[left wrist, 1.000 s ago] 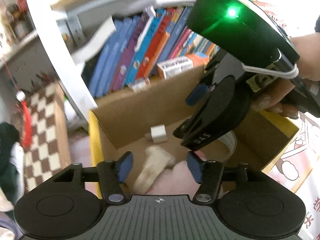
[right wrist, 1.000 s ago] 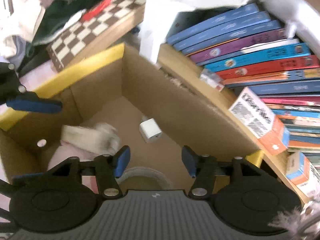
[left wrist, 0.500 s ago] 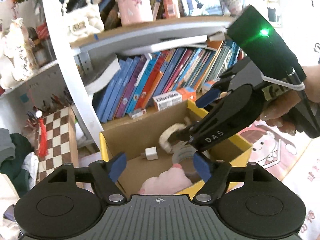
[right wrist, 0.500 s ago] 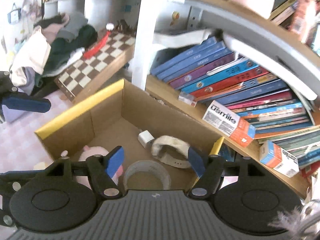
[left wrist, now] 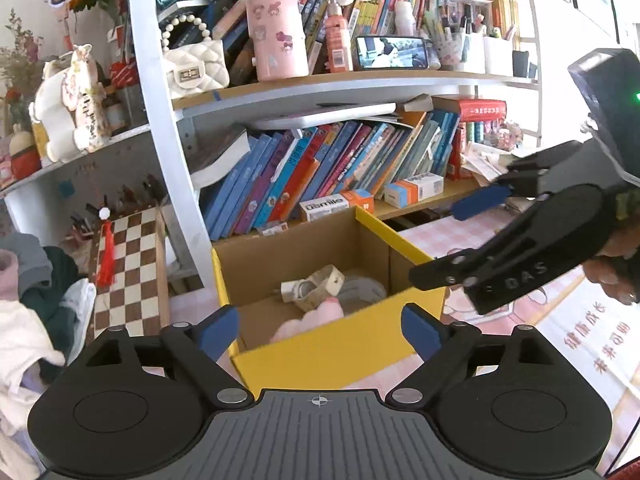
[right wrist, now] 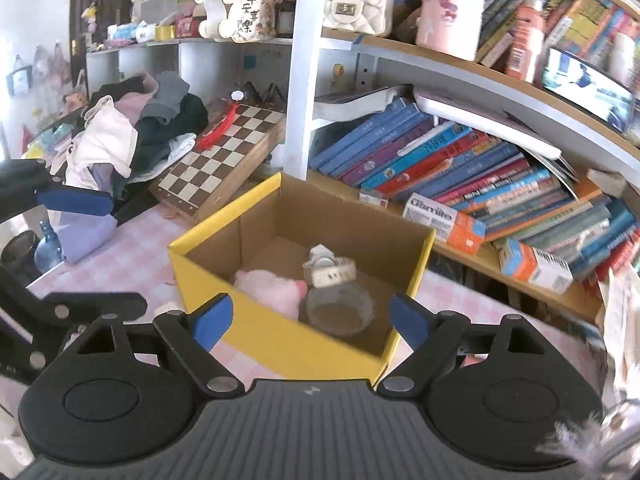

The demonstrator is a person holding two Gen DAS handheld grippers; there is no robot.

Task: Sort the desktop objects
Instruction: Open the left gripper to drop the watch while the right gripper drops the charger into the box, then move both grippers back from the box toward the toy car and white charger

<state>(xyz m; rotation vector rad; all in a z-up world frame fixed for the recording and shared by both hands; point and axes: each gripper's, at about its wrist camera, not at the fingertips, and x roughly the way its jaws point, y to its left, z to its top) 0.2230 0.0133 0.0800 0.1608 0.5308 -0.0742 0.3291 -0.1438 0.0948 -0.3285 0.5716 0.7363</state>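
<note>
A yellow cardboard box [left wrist: 332, 354] [right wrist: 280, 340] stands on the pink checked desk. Inside lie a pink plush toy [right wrist: 272, 286] [left wrist: 308, 320], a beige watch strap [right wrist: 334, 272] [left wrist: 316, 286], a roll of clear tape [right wrist: 338, 310] and a white charger [right wrist: 320, 252]. My left gripper [left wrist: 320, 330] hovers in front of the box, its jaws opening with nothing between them. My right gripper [right wrist: 306, 320] hangs above the box's near wall, jaws also opening and empty. It shows from the side in the left wrist view, the right gripper [left wrist: 456, 240] over the box's right edge.
A bookshelf with slanted books [left wrist: 320, 172] [right wrist: 460, 160] and small cartons [right wrist: 444, 220] stands behind the box. A chessboard [left wrist: 128, 264] [right wrist: 224, 156] leans at the left beside a heap of clothes [right wrist: 128, 140]. A hand [left wrist: 616, 272] holds the right gripper.
Both grippers have pulled back and up out of the box, and their jaws have spread wider. The watch strap and the other items stay in the box.
</note>
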